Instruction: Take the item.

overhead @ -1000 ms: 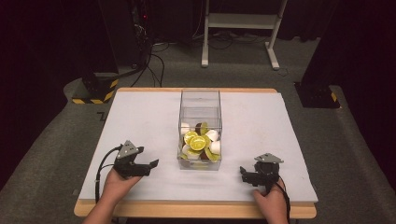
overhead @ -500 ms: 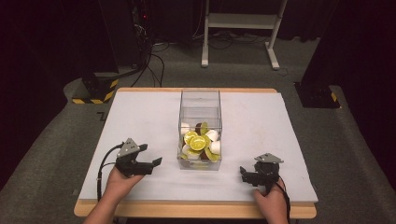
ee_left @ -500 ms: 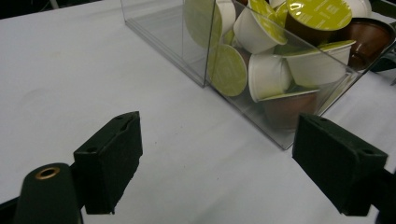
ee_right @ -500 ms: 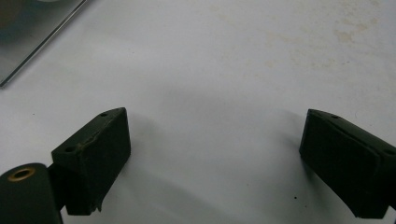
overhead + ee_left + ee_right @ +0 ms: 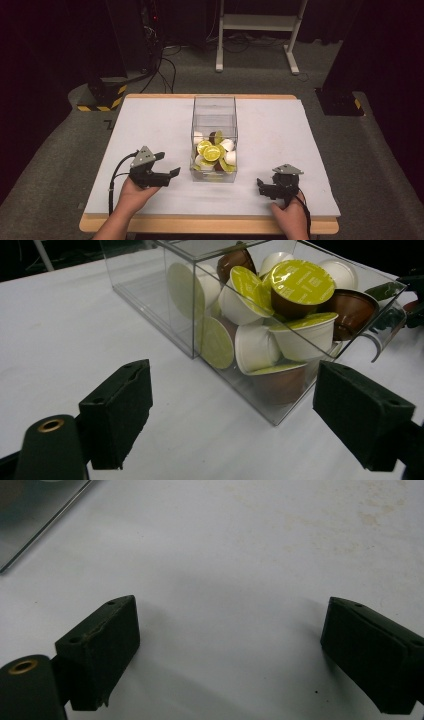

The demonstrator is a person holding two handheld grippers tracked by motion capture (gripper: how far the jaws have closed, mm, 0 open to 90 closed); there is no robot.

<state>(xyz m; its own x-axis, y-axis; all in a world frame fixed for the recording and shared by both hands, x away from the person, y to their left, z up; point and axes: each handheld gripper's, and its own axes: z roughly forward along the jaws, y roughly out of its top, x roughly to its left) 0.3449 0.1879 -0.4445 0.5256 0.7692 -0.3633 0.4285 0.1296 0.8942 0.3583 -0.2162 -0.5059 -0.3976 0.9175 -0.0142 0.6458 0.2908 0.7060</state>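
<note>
Left claw closes on the box; right one waits.

The left claw [image 5: 172, 172] has crept forward over the last second, so a reach for the clear box [image 5: 214, 137] looks under way; it is spread wide and empty, the box of pods [image 5: 280, 315] just ahead of it. The right claw [image 5: 260, 184], also released, rests well to the box's other side. Beneath both lies a white table [image 5: 150, 125]; beyond is grey carpet, cables and a white stand [image 5: 257, 22].

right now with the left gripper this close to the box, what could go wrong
1. The left gripper is open beside the clear box; a push could slide it on the smooth table.
2. The capsules are heaped near the rim, so a jolt might spill some.
3. The right gripper is open over bare table, too far to steady the box.
</note>
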